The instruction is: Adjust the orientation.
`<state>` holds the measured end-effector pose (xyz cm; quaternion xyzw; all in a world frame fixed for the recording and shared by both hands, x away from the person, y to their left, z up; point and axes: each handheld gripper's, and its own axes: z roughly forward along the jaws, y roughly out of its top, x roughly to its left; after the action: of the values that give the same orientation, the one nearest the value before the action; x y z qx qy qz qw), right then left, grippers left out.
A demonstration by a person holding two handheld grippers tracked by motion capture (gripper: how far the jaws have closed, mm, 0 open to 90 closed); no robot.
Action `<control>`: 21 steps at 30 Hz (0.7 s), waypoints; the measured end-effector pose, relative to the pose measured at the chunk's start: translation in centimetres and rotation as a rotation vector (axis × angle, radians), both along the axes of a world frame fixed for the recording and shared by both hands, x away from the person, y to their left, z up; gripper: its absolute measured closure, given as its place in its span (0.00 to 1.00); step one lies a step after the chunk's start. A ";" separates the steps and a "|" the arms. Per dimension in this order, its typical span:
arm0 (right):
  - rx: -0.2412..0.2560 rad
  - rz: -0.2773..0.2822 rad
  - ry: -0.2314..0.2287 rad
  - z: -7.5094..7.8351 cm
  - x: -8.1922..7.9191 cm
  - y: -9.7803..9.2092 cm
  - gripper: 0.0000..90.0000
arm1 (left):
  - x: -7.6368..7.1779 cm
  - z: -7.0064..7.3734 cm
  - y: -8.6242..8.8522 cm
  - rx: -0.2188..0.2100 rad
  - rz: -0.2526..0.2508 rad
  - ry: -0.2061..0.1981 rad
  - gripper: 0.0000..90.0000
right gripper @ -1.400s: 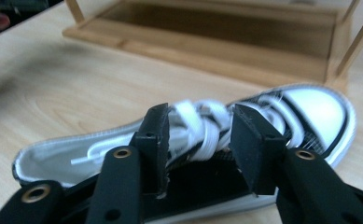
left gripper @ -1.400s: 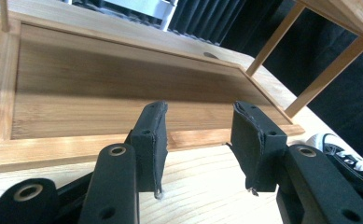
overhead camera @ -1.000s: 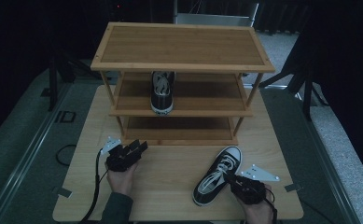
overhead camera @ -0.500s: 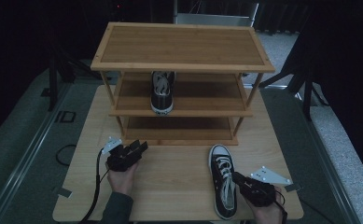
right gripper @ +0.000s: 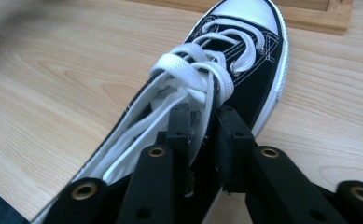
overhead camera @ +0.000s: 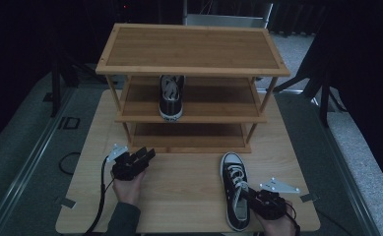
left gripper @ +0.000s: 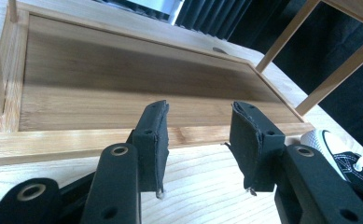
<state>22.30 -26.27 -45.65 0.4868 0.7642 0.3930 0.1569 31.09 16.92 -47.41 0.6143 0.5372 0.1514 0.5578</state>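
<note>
So this looks like the shoe-racking job, caught in the carry stage: the right gripper (overhead camera: 252, 197) has its jaws clamped on the collar wall of the black sneaker (overhead camera: 235, 189), one jaw inside the opening and one outside, as the right gripper view shows pretty clearly. The sneaker sits on the table (overhead camera: 179, 196) at the person's right, toe pointing toward the wooden rack (overhead camera: 189, 73), just short of its bottom shelf (left gripper: 123, 88). Its partner, the other sneaker (overhead camera: 171, 96), is parked on the middle shelf. The left gripper (overhead camera: 142, 156) rests near the rack's left front with jaws apart, holding nothing. Hard to say from the dim high view whether the sole is fully on the table or slightly lifted. I'd guess the next move calls for lifting it and sliding it toe-first onto the middle shelf beside its mate, keeping clear of the shelf edge.
</note>
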 end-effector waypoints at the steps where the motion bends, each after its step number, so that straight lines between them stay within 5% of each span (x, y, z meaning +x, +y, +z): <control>1: 0.027 -0.002 0.013 -0.1 0.2 -0.1 0.91 | 0.0 0.0 0.0 0.000 0.000 0.000 0.64; 13: 0.248 -0.013 0.068 -1.1 0.8 -2.0 0.98 | 0.3 -0.2 0.1 -0.001 0.005 0.007 0.64; 21: 0.334 -0.002 0.072 -1.6 1.0 -2.7 0.98 | 0.4 -0.2 0.1 -0.001 0.005 0.007 0.64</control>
<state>23.34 -28.96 -47.20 0.5207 0.6927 0.4969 0.0468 31.46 16.99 -47.65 0.6132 0.5406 0.1502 0.5561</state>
